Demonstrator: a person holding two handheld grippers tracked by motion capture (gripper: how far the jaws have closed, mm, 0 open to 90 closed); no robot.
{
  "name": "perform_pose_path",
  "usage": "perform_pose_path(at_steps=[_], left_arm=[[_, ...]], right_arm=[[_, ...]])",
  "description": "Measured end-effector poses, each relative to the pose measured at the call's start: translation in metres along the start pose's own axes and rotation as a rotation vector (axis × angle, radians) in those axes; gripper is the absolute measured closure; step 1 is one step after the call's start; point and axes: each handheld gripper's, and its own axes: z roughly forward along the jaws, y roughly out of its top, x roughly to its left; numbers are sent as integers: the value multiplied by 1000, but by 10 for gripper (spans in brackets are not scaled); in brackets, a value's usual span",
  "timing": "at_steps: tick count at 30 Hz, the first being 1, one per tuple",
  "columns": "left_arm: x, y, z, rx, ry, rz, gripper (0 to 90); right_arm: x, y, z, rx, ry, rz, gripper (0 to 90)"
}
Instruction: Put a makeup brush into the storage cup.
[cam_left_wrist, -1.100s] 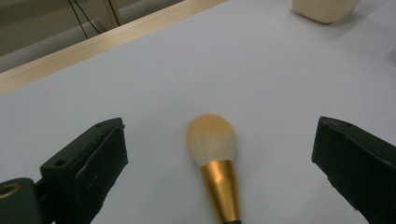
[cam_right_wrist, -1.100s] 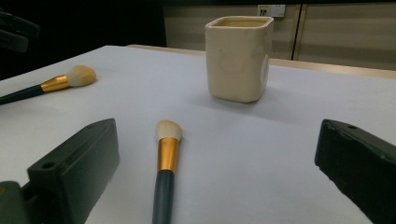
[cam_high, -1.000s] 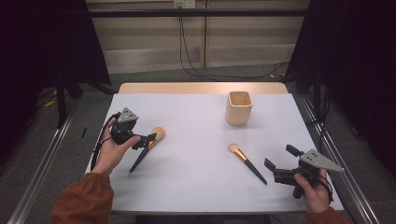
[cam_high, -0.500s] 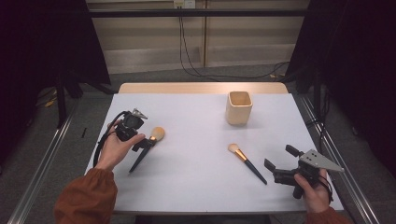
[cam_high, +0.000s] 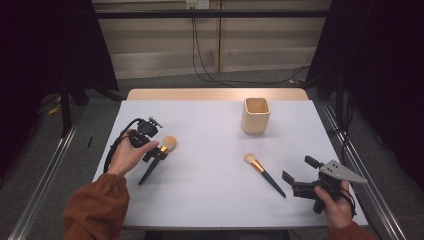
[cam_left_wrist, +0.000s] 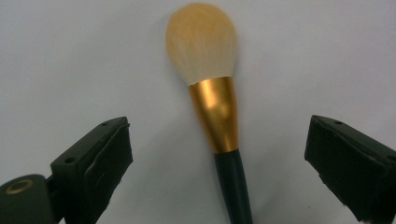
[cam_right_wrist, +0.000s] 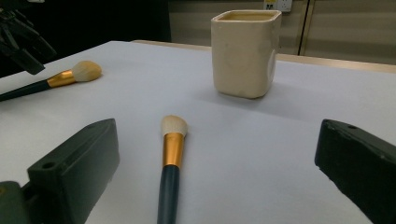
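Gold ferrule and pale, rounded bristles mark the large powder brush that the work centres on; it lies flat on the white table at the left side, its dark handle running back toward the person; in the left gripper view the handle passes up between the two black jaws, which stand wide apart and touch nothing; they have just been closing a little, with the brush between them but not yet pressed. The left gripper hangs over the handle just behind the ferrule, probably because that is the stiffest part to clamp and keeps the pads off the soft bristles.

Farther right lies a smaller brush, gold-banded too, bristles pointing up the table toward a cream square cup; the cup stands upright and open, well apart from both brushes, and looks a likely holder for them.

The right gripper waits in the right hand near the table's front right corner, its jaws apart and empty, aimed along the smaller brush toward the cup; it seems to be kept clear until the left has its hold.
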Motion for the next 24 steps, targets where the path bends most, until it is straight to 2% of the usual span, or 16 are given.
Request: perform_pose_path(at_steps=[1, 2, 7, 10, 16, 17, 21, 24], left_arm=[[0, 0, 0, 0, 0, 0, 73], [1, 0, 4, 28, -20, -5, 73], [-2, 1, 8, 77, -6, 5, 73], [-2, 1, 12, 105, -26, 7, 63], [-6, -1, 18, 142, -12, 8, 64], [-6, -2, 19, 143, 5, 1, 70], [-5, -7, 22, 161, -20, -11, 167], [-4, -8, 25, 166, -9, -23, 213]], right_arm=[[0, 0, 0, 0, 0, 1, 0], [0, 0, 0, 2, 0, -2, 0], [0, 0, 1, 6, 1, -1, 0], [0, -1, 1, 9, 1, 0, 0], [0, -1, 1, 11, 2, 5, 0], [0, -1, 1, 12, 3, 9, 0], [1, -1, 2, 20, 7, 2, 0], [1, -1, 3, 23, 8, 4, 0]])
